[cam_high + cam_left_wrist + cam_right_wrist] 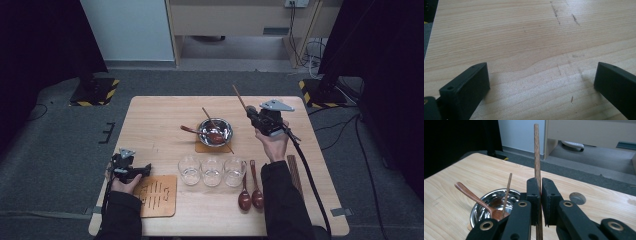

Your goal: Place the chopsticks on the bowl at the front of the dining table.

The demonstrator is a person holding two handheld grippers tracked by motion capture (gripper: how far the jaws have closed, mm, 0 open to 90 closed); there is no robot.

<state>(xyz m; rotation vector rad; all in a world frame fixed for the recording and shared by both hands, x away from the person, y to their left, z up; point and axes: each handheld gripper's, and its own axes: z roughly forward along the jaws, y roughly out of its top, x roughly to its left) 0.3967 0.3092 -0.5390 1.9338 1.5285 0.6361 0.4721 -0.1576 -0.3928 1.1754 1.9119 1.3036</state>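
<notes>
The right tool point(253, 114) is closed on a wooden chopstick point(239, 98), which is clamped between its two black jaws. In the right gripper view, the chopstick point(537, 157) stands upright and rises well above the jaw tips. The right tool is held above the table point(155, 120), just to the right of a metal bowl point(215, 132).

The bowl rests on a small mat near the table centre. It contains a second chopstick point(210, 119) and a wooden spoon point(200, 133), both leaning on its rim.

The left tool point(142, 171) rests at the near left corner of the table, beside a wooden tray point(159, 196). Its jaws stand wide apart over bare wood, with nothing between them.

Three glass cups point(212, 171) stand in a row in front of the bowl. Two spoons point(250, 196) lie to the right of the cups.
</notes>
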